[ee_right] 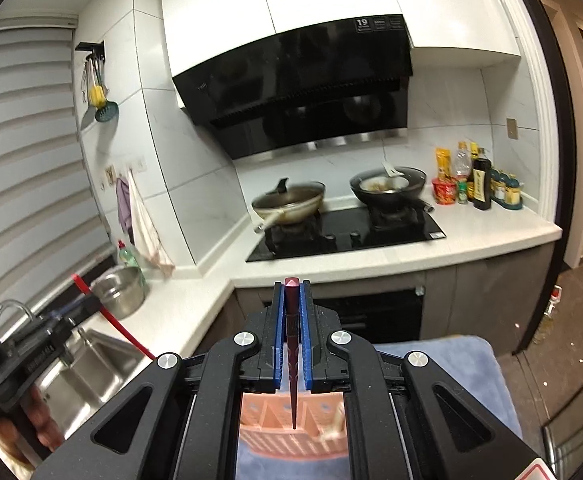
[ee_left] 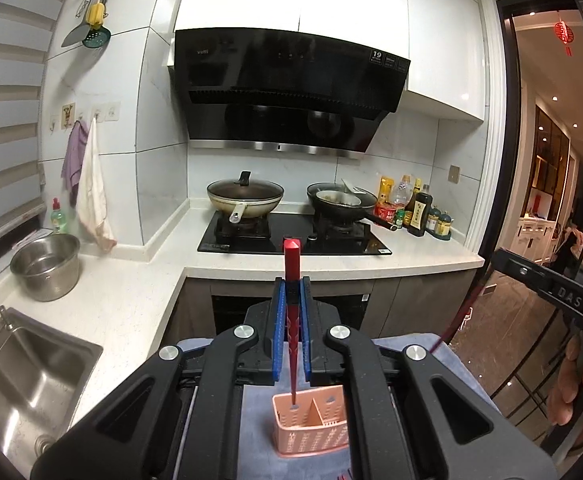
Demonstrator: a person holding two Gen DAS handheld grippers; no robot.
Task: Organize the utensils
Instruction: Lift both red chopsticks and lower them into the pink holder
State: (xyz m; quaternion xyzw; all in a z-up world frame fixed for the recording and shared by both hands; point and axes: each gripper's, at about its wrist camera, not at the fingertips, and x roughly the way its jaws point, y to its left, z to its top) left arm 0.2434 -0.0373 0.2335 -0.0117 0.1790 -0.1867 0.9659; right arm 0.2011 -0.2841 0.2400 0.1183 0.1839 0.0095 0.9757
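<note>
My left gripper (ee_left: 292, 292) is shut on a red chopstick (ee_left: 292, 264) that stands upright, its thin tip down in the left compartment of a pink slotted utensil holder (ee_left: 311, 428). My right gripper (ee_right: 291, 296) is shut on a dark red chopstick (ee_right: 292, 320), its tip down in the middle of the same pink holder (ee_right: 291, 432). A pale utensil (ee_right: 333, 426) lies in the holder's right compartment. The holder stands on a blue-grey cloth (ee_right: 451, 364). The left gripper with its red chopstick also shows at the left of the right wrist view (ee_right: 107, 312).
A white L-shaped counter (ee_left: 131, 292) holds a steel sink (ee_left: 31, 376), a steel pot (ee_left: 45, 266), a gas hob with two woks (ee_left: 245, 196) and sauce bottles (ee_left: 415, 208). Ladles hang on the wall (ee_left: 95, 12). A doorway opens at the right (ee_left: 551, 200).
</note>
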